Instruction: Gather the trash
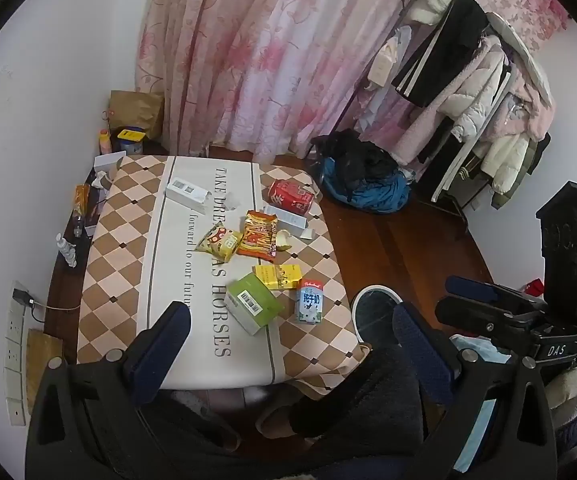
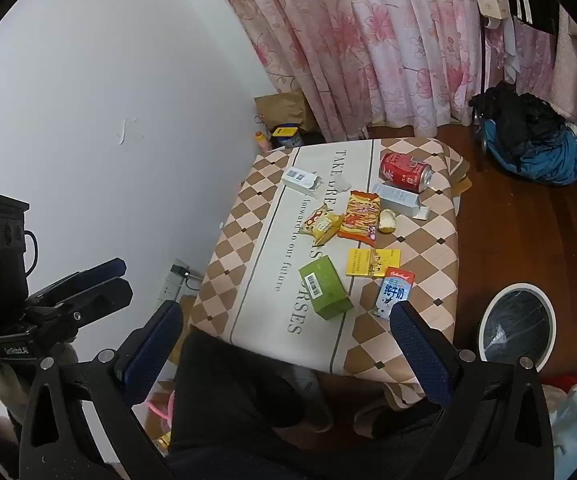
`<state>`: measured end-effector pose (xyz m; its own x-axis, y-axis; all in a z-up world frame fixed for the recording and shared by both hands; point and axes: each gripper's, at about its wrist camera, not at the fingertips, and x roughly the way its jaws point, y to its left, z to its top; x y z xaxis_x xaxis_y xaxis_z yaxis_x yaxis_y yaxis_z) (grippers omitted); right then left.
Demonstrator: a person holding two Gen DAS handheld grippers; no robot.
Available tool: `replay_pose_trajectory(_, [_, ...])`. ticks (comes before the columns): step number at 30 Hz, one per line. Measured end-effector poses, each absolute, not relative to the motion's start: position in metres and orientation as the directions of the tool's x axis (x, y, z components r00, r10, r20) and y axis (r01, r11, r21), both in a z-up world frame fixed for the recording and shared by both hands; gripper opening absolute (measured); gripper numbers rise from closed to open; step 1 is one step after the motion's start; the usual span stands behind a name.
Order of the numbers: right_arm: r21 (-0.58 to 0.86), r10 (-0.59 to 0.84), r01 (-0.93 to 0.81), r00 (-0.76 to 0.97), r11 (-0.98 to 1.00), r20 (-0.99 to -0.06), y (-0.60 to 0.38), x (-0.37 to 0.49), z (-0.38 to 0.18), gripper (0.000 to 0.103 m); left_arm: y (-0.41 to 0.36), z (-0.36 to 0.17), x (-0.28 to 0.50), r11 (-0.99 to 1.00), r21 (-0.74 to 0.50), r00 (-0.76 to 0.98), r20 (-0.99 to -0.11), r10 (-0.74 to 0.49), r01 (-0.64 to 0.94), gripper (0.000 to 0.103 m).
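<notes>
Trash lies on a checked table (image 1: 112, 280) (image 2: 428, 240): a green box (image 1: 253, 308) (image 2: 324, 294), a blue-and-white milk carton (image 1: 309, 302) (image 2: 393, 292), a yellow flat box (image 1: 278, 277) (image 2: 372, 263), two snack wrappers (image 1: 257, 235) (image 2: 360, 218), a red can (image 1: 291, 197) (image 2: 405, 172) on its side and white boxes (image 1: 186, 190). A round bin with a black liner (image 1: 374, 308) (image 2: 516, 330) stands on the floor right of the table. My left gripper (image 1: 288, 330) and right gripper (image 2: 284, 330) are both open and empty, held above the near table edge.
Pink flowered curtains (image 1: 268, 52) hang behind the table. A clothes rack (image 1: 468, 92) and a blue-black bundle (image 1: 364, 178) stand at the right on the wooden floor. Bottles and a power strip (image 1: 16, 344) line the left wall. The person's dark-clad legs (image 2: 240, 392) are below.
</notes>
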<state>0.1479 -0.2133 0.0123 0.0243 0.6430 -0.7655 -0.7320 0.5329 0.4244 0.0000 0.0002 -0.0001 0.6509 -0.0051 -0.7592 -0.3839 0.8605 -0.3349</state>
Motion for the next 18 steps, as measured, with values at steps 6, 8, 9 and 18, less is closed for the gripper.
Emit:
replay_pose_trajectory(6, [0.417,0.638,-0.735,0.028,0.535,-0.769,-0.2115,0.1456,0.0123,0.103,0.0002,-0.0001,0.0001,0.861,-0.334,0.654,-0.757,-0.003,-0.383,0.103])
replay_pose_trajectory(8, [0.415,0.638,-0.736,0.029,0.534,-0.769,-0.2109,0.1448,0.0123,0.103,-0.0004,-0.0001,0.0005,0.862,-0.332,0.652,-0.758,-0.002,-0.382,0.103])
replay_pose_trajectory(9, [0.415,0.638,-0.736,0.03,0.535,-0.769,-0.211,0.1446,0.0124,0.103,-0.001,0.0,0.0009,0.864,-0.33,0.652,-0.758,-0.003,-0.38,0.103])
replay_pose_trajectory(18, [0.413,0.637,-0.737,0.03,0.535,-0.77,-0.2114,0.1427,0.0127,0.103,0.0052,0.0017,-0.0044,0.858,-0.341,0.657,-0.754,-0.005,-0.385,0.103])
